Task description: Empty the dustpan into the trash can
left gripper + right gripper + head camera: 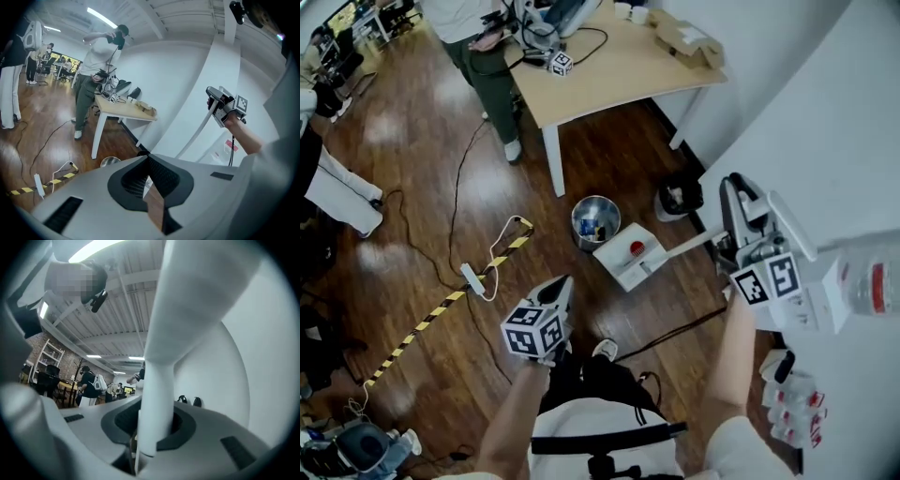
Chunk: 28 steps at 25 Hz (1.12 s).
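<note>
Dustpan point(623, 258), white and long-handled, shows just beside the metal trash can point(595, 222), on the side nearer the person. Whether it touches the can's rim cannot be told. A small red piece point(637, 248) lies on its pan. Its handle point(684, 248) slants away from the trash can up to the right gripper point(727, 239), whose jaws are clamped narrowly round it. In the right gripper view the white handle point(157, 394) stands straight up between the pads.

The left gripper point(562, 286) hangs on the near side of the trash can, well apart from it. Its jaws are empty and closed together at the tips, as the left gripper view shows.

Beyond the trash can stands a light wooden table point(619, 75) on white legs. A person in green trousers point(492, 80) stands at its corner. Left of the trash can, a yellow-and-black tape strip point(441, 309) and a white power strip point(472, 278) lie on the wooden floor point(422, 169).
</note>
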Tool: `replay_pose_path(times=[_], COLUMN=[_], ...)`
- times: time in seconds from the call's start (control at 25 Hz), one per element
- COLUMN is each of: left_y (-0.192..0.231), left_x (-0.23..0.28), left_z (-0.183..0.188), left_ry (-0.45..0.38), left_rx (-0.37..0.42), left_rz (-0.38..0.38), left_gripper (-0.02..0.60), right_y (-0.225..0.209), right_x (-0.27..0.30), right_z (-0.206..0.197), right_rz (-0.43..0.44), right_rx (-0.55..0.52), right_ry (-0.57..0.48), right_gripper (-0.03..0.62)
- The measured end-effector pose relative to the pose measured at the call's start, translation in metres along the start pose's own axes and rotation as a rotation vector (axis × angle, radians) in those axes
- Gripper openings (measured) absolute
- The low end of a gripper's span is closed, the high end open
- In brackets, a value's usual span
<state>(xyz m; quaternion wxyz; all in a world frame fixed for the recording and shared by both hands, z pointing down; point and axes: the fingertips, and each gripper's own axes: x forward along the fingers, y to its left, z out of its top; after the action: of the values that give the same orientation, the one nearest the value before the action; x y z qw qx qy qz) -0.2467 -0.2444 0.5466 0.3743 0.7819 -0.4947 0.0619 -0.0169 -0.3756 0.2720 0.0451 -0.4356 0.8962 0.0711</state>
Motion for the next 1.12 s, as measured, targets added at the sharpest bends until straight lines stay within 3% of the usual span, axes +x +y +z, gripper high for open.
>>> replay_pose_path(times=[0.2, 0.4, 0.6, 0.8, 1.0, 1.12], left_y=[0.013, 0.017, 0.021, 0.019, 0.007, 0.003], left_x=[0.008, 0.032, 0.055, 0.074, 0.078, 0.081], left_z=[0.025, 0.049, 0.057, 0.052, 0.047, 0.034], left_ry=[-0.016, -0.078, -0.155, -0.21, -0.243, -0.238], left_rx=[-0.004, -0.028, -0.098, -0.185, -0.231, -0.254], left_rz=[-0.004, 0.069, 0.213, 0.332, 0.407, 0.431], left_gripper=[-0.005, -0.005, -0.004, -0.004, -0.005, -0.003], right_y=[-0.004, -0.039, -0.044, -0.036, -0.021, -0.013], right_x=[0.046, 0.096, 0.152, 0.169, 0.171, 0.166], right_z=[-0.006, -0.042, -0.08, -0.122, -0.123, -0.124], right_rz=[0.035, 0.158, 0.378, 0.635, 0.872, 0.94], right_rx=[-0.054, -0.007, 0.003, -0.003, -0.069, -0.096], right_ry=[0.0, 0.01, 0.046, 0.113, 0.112, 0.087], right_gripper=[0.087, 0.086, 0.086, 0.085, 0.087, 0.089])
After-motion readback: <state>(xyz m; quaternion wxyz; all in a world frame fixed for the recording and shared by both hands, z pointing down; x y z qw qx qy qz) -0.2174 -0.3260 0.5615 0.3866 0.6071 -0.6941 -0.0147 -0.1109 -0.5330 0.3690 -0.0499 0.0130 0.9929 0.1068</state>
